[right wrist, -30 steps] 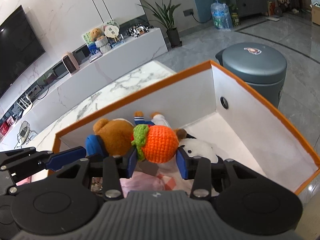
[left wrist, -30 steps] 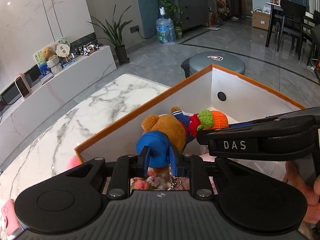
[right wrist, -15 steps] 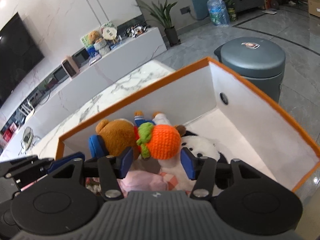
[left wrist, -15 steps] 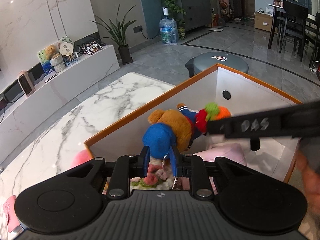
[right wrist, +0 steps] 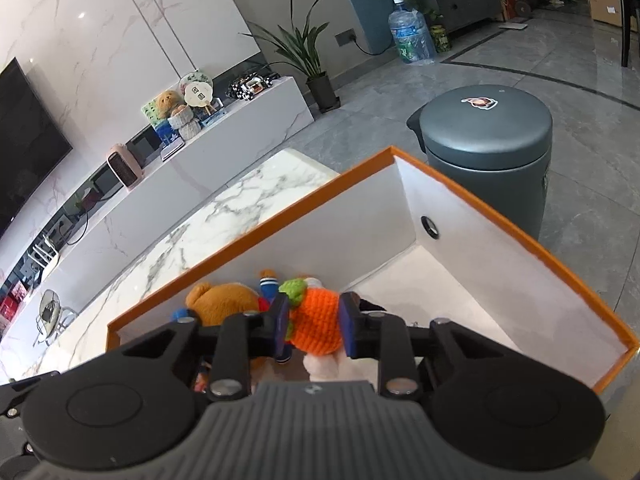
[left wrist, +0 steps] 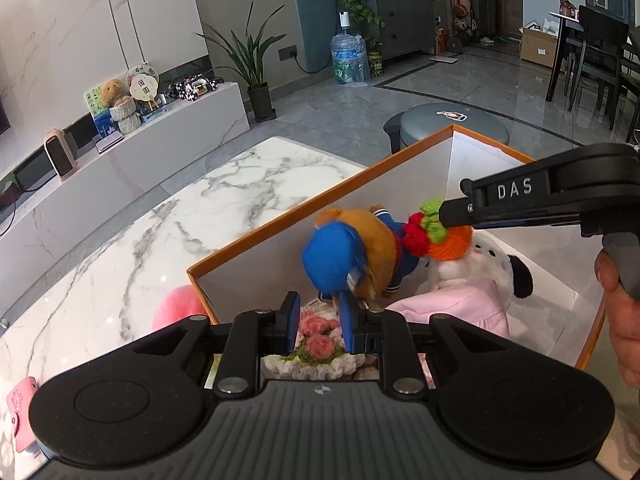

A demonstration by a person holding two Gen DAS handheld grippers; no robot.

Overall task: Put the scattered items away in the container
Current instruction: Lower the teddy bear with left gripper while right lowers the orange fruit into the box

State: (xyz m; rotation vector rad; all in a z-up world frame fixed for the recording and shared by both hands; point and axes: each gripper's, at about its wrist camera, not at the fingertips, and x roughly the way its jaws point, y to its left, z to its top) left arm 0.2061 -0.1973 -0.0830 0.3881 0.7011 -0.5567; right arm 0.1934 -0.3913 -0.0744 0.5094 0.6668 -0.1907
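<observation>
An orange-rimmed white box (left wrist: 280, 220) (right wrist: 280, 240) stands on the marble table (left wrist: 160, 240). My left gripper (left wrist: 320, 308) is shut on the blue hat of a brown bear plush (left wrist: 372, 236) (right wrist: 224, 300) over the box's near left corner. My right gripper (right wrist: 315, 308) is closing, and its pads press both sides of an orange crochet toy (right wrist: 316, 320) (left wrist: 448, 246) with a green and red top. In the left wrist view the right gripper (left wrist: 452, 216) reaches in from the right. Inside the box lie a white plush in pink clothing (left wrist: 480, 264) and a crochet flower piece (left wrist: 316, 340).
A pink ball (left wrist: 176, 308) sits on the table just outside the box's left wall. A small pink item (left wrist: 20, 404) lies at the table's near left. A grey round bin (right wrist: 484, 136) stands on the floor behind the box. A person's hand (left wrist: 624, 312) holds the right gripper.
The right gripper's jaws widened, then closed in tightly on the orange crochet toy. The left gripper kept its hold on the bear's hat and barely moved.
</observation>
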